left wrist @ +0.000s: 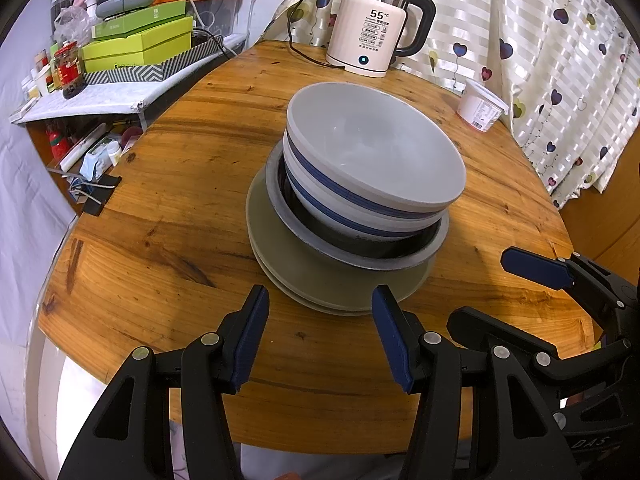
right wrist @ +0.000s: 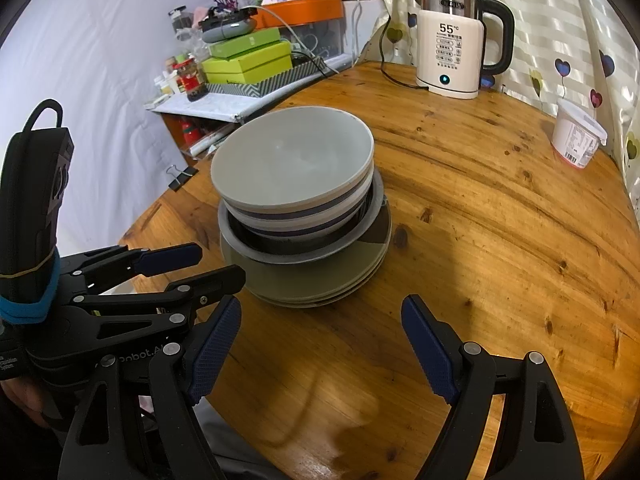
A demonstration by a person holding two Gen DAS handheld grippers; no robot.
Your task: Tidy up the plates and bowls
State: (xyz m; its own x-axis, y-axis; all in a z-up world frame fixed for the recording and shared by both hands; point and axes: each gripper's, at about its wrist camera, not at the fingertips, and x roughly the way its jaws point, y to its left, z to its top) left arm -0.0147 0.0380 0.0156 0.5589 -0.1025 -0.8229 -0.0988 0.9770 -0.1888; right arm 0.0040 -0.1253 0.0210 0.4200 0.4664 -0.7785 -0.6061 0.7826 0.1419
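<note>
**Dishes stacked, both grippers empty**

Your left gripper (left wrist: 320,332) and right gripper (right wrist: 322,344) hover near the stack, jaws spread wide, holding nothing. The grey bowls (left wrist: 372,152) sit nested in a dark-lined dish (left wrist: 360,254), which rests on olive plates (left wrist: 320,280) at the middle of the wooden table (left wrist: 160,220). A kettle (left wrist: 372,28) stands behind.

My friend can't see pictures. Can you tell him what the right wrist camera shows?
A stack of dishes sits on a round wooden table: grey bowls nested on top of olive plates. The right gripper is open and empty just in front of it, the left gripper beside it. A white kettle stands at the back.
</note>
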